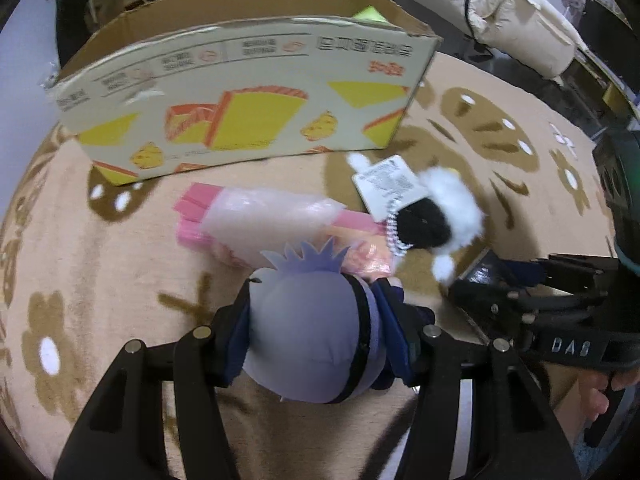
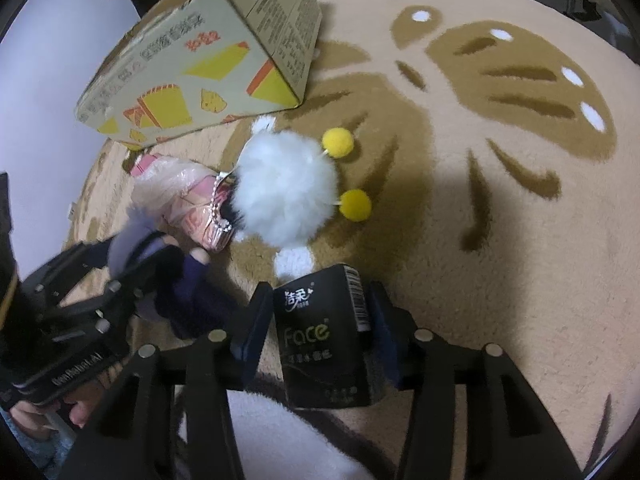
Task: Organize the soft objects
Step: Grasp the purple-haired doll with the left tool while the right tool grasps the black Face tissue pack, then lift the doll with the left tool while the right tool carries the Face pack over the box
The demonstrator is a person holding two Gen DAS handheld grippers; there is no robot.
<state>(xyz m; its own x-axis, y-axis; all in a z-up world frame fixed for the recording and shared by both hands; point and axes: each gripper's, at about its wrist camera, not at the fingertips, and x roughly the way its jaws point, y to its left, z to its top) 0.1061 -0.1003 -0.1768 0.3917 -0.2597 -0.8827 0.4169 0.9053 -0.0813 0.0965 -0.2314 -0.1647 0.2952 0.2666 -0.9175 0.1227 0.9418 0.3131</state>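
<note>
My left gripper (image 1: 320,336) is shut on a purple plush doll (image 1: 308,332) with spiky hair and a dark outfit, just above the rug. My right gripper (image 2: 320,332) is shut on a black tissue pack (image 2: 324,340) printed "Face"; it also shows in the left wrist view (image 1: 484,272). A white fluffy plush (image 2: 284,184) with yellow pompoms and a paper tag (image 1: 390,182) lies on the rug ahead. A pink wrapped pack (image 1: 256,220) lies beside it. An open cardboard box (image 1: 240,100) stands behind them.
A beige rug (image 2: 480,240) with brown leaf and flower patterns covers the floor. A cream padded jacket (image 1: 520,12) and clutter lie at the back. The left gripper (image 2: 80,304) appears at the left of the right wrist view.
</note>
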